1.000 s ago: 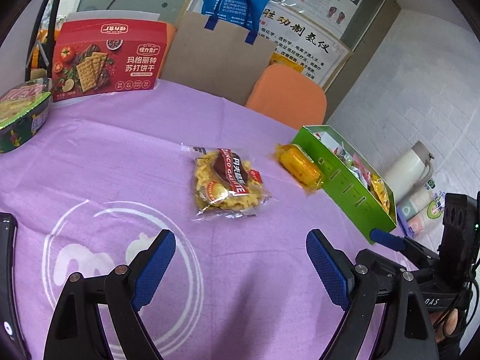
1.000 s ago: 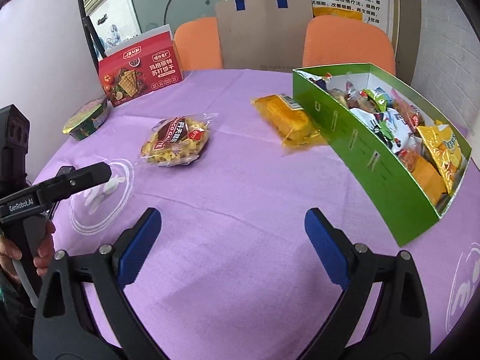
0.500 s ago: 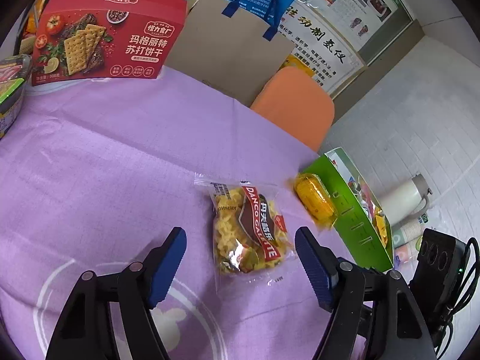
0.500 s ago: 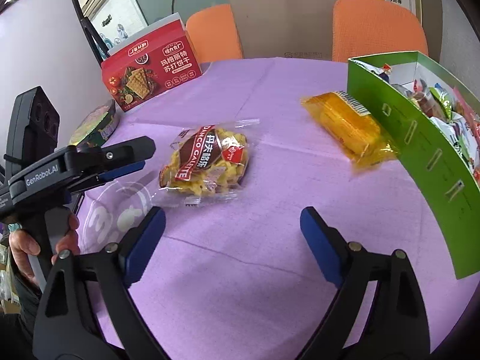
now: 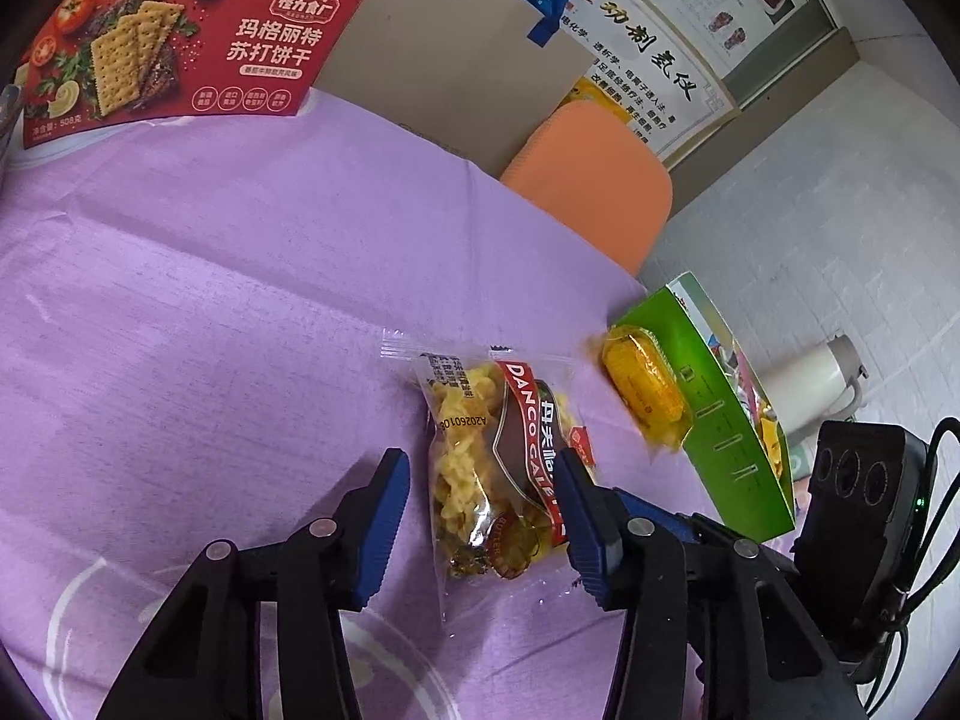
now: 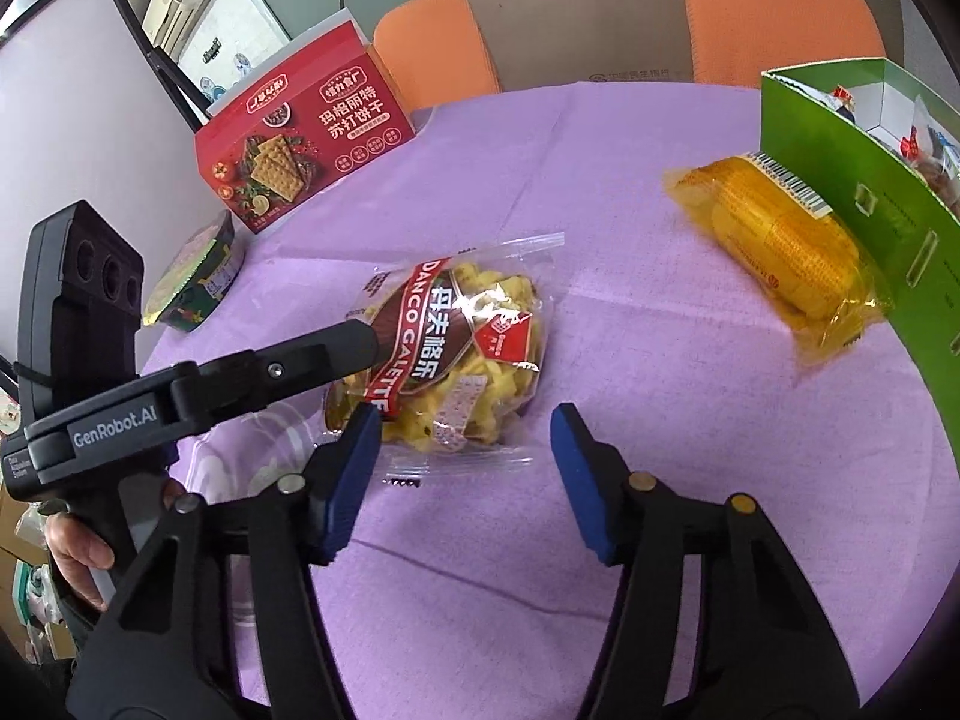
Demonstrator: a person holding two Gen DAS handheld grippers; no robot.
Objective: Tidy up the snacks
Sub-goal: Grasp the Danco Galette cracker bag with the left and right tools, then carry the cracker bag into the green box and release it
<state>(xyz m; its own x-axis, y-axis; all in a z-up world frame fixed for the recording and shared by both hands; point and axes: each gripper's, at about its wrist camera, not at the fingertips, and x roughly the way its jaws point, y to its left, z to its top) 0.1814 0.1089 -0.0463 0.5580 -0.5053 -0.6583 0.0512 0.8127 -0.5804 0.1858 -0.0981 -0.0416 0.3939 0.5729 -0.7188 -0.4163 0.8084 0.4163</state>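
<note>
Lower centre of the left wrist view: left gripper (image 5: 480,516) spread wide, straddling the Danco snack bag (image 5: 498,456) flat on the purple tablecloth (image 5: 210,300), not yet clenched. Likely lined up for a pinch. Right gripper (image 6: 465,474) likewise released, empty, just short of the bag. Green box (image 6: 870,192) at right edge, yellow packet (image 6: 786,246) against its wall.

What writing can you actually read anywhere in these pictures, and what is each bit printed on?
"DANCO GALETTE": red band on the clear snack bag.
"A202601 08": date stamp on the same bag, left wrist view.
"玛格丽特 苏打饼干": red cracker box.
"GenRobot.AI": body of the left gripper.
Wall poster: large Chinese heading; the small print is too blurred to read.
Yellow packet: barcode only, digits unreadable.
</note>
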